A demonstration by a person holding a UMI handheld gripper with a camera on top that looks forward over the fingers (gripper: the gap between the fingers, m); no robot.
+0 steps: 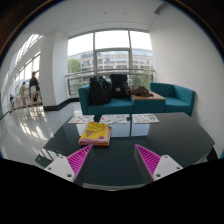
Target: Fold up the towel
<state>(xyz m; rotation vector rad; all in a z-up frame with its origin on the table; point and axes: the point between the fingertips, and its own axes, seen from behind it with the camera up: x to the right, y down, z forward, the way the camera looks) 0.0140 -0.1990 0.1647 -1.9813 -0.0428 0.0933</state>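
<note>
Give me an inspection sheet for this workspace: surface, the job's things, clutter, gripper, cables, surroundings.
Surface: dark glossy table, reflecting the windows.
Job's things: a folded yellow towel with a red print lies on the table, beyond the left finger; nothing grips it.
Clutter: papers spread along the table's far edge.
Gripper: the gripper is open, its fingers apart above the table, with nothing between the magenta pads.
Cables: nothing seen.
Surroundings: teal sofa with dark bags and a wooden tray on it; large windows behind; people stand far off down the bright hall.
</note>
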